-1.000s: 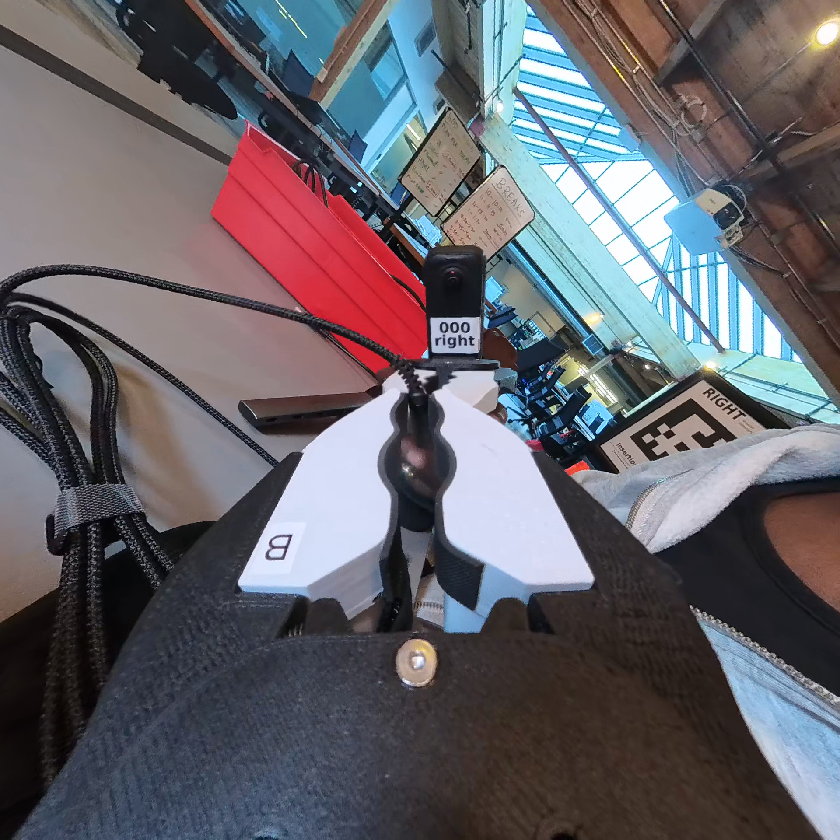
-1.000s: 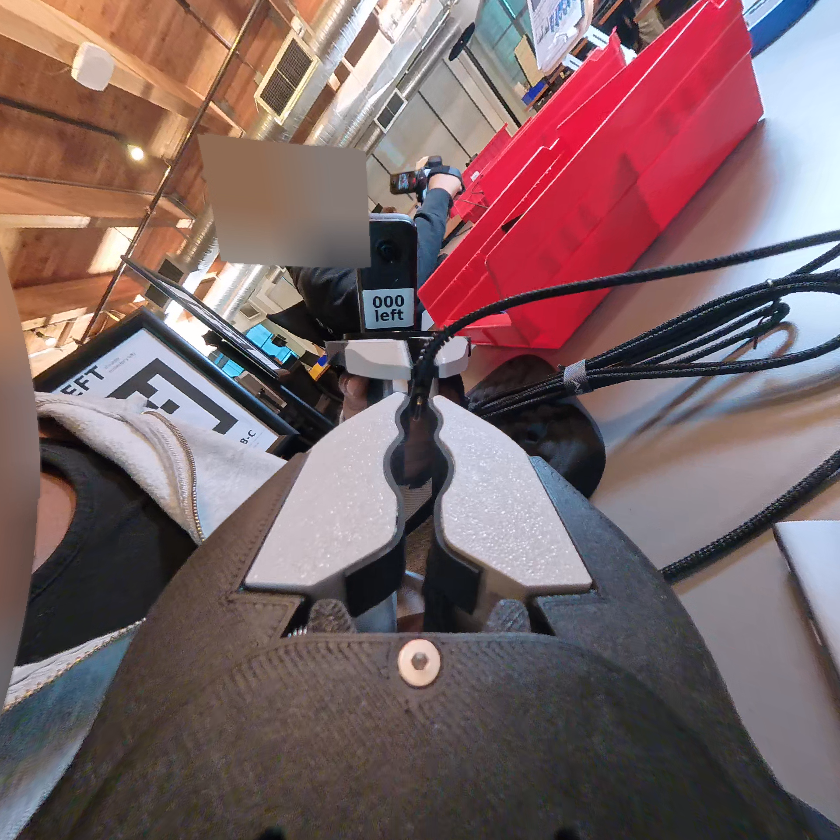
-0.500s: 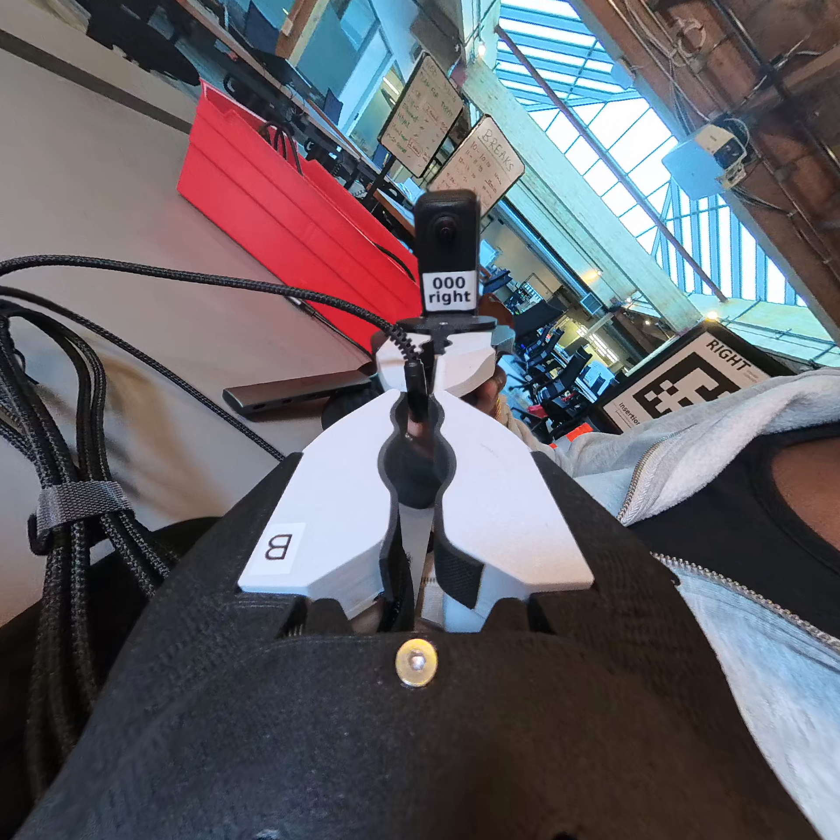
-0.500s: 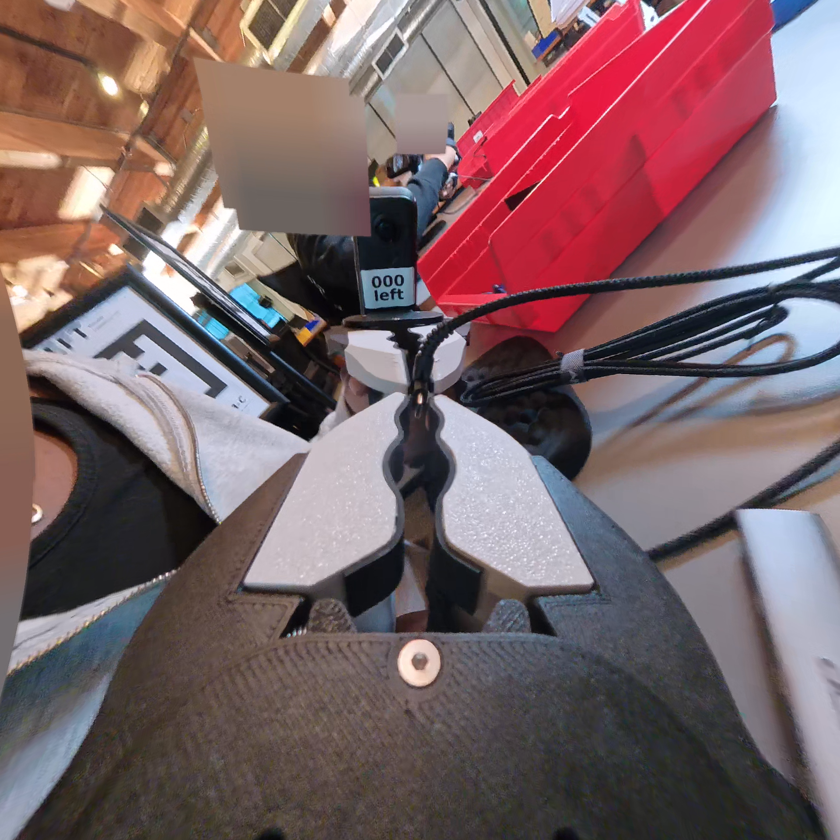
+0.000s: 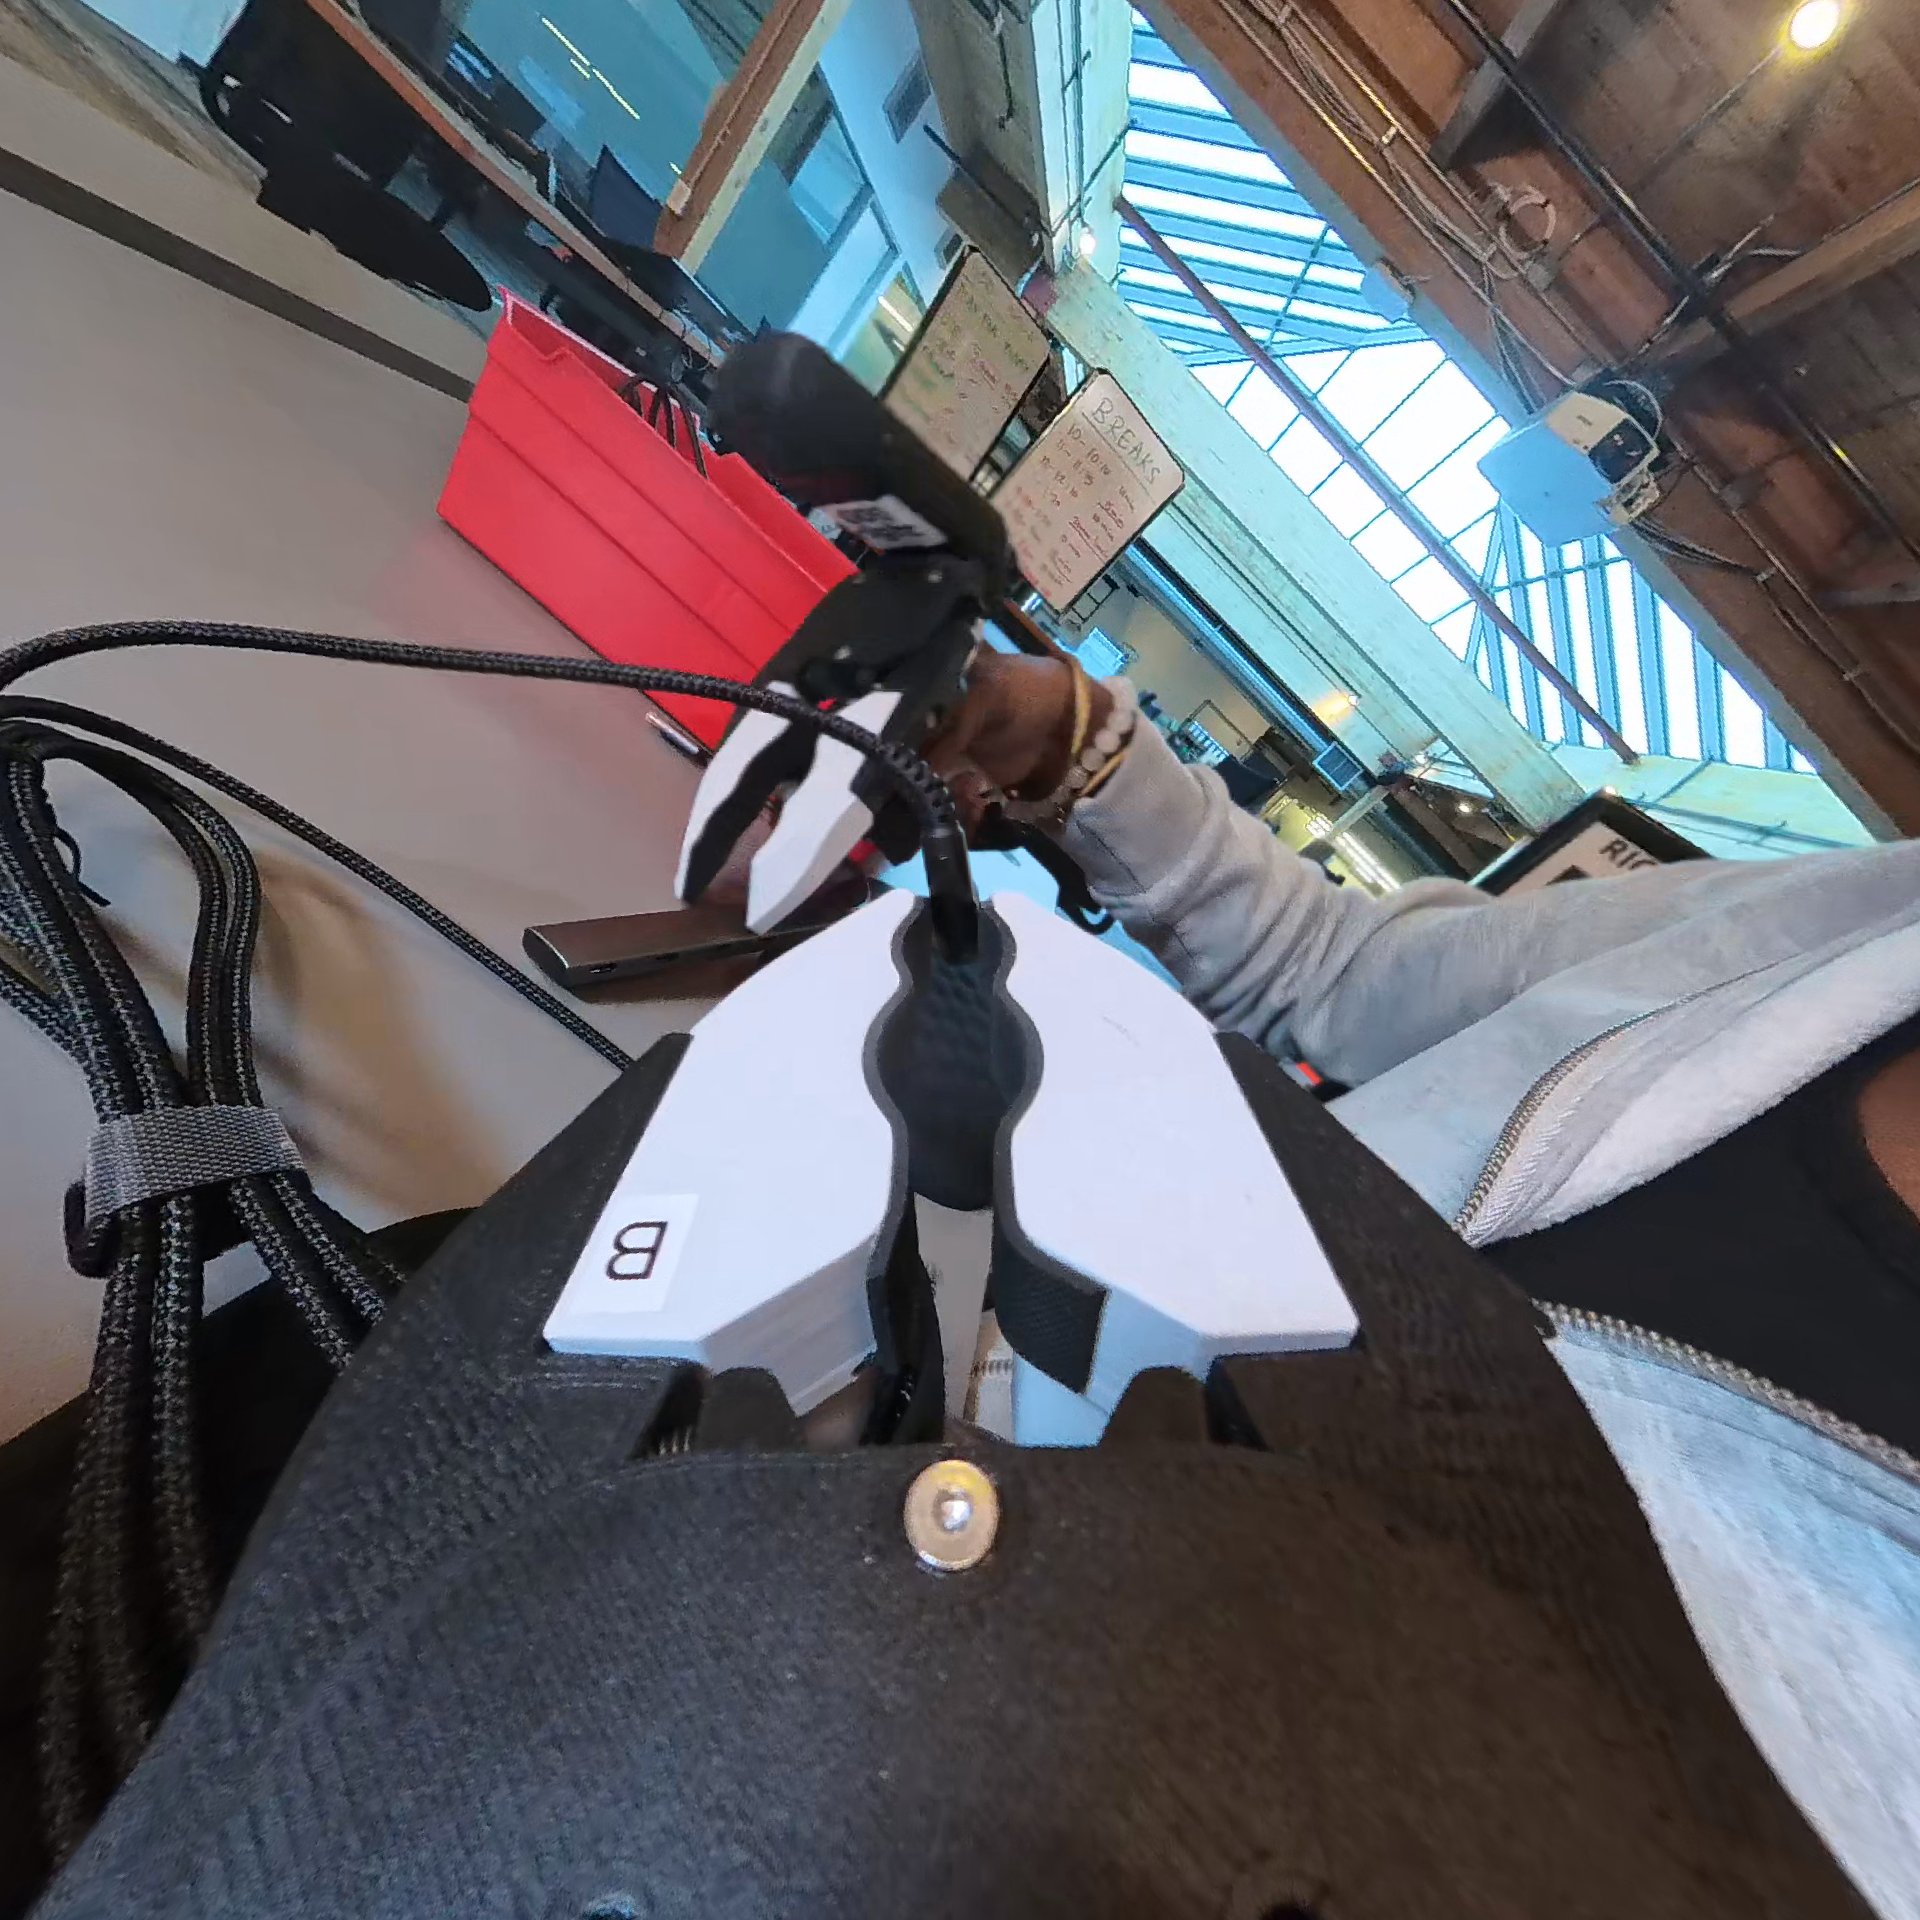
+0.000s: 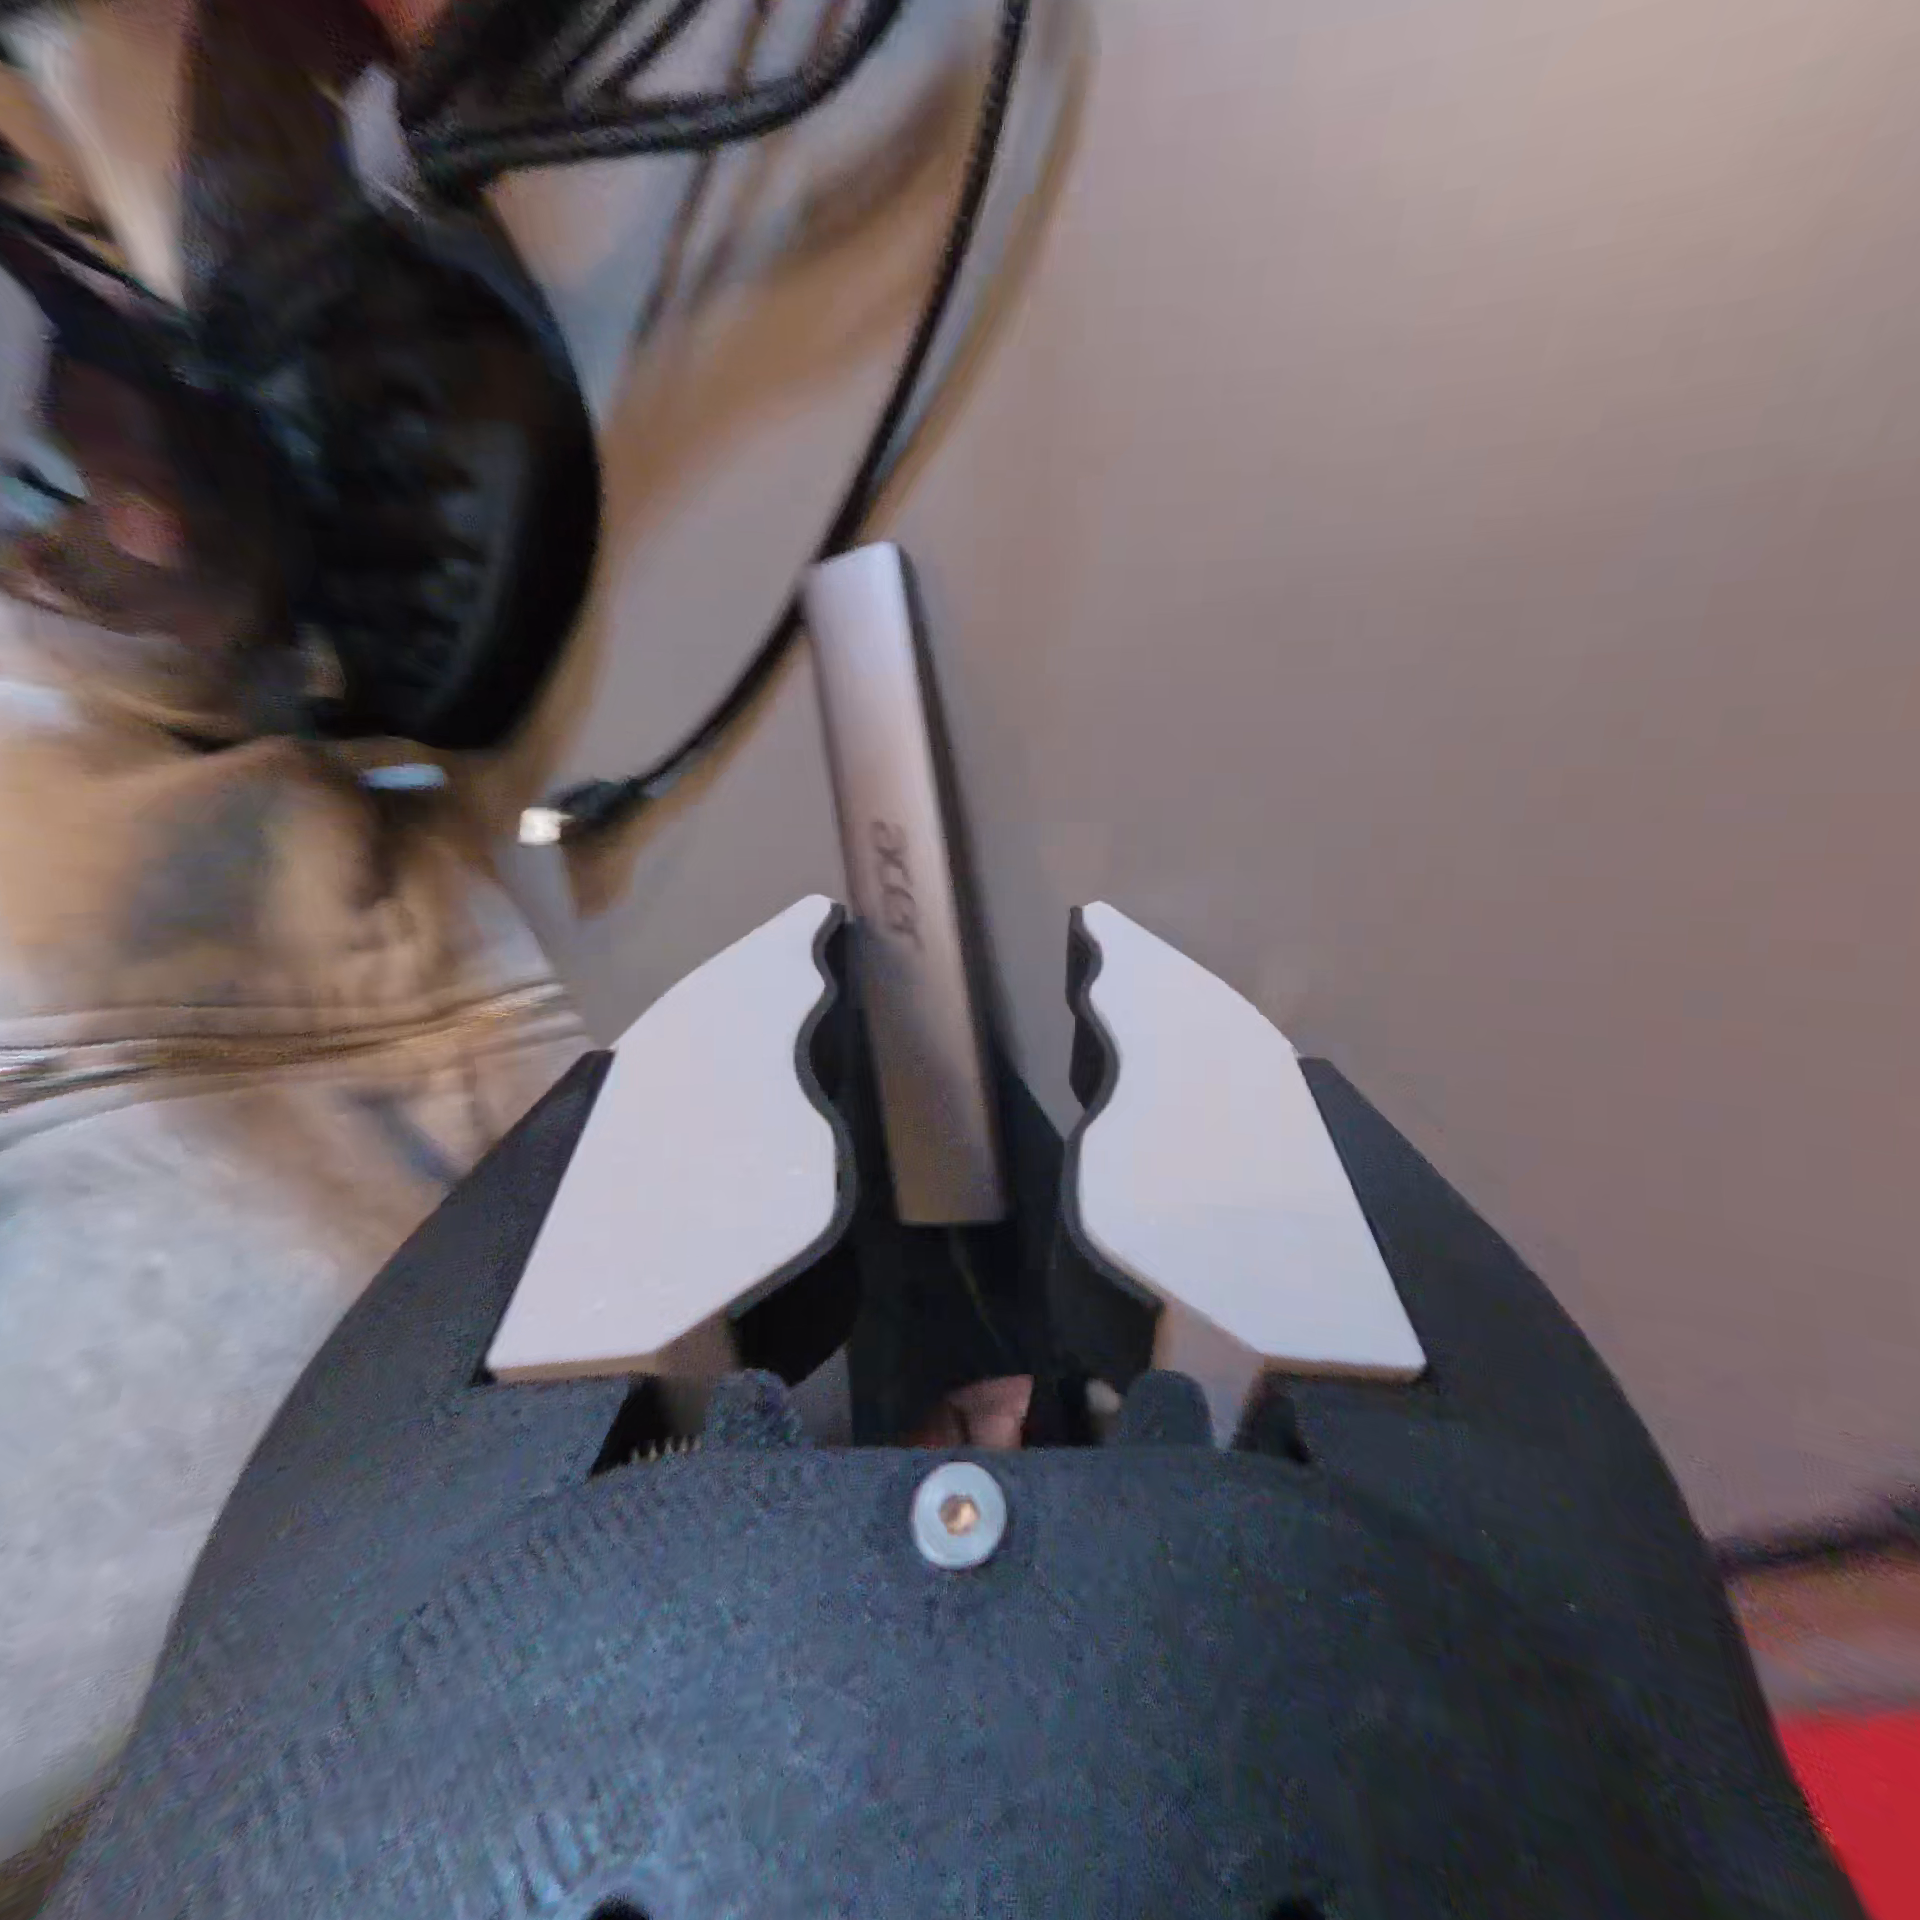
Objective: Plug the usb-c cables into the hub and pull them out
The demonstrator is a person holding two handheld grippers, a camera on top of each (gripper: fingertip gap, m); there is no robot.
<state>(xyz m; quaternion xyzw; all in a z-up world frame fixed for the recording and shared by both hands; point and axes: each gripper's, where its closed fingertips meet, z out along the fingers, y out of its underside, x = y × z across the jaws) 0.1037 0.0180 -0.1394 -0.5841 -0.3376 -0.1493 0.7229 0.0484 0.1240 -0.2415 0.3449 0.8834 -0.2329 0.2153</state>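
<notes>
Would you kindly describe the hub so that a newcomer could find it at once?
Start from the stacked red bins at the far side of the grey table, then come nearer. The hub lies flat just beyond the left gripper, under the open right gripper. Unlike the black braided cables around it, it is a rigid, dark grey slim bar.

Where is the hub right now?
The hub lies on the table, between the open fingers of the right tool; in the left wrist view it sits beyond the left tool.
</notes>
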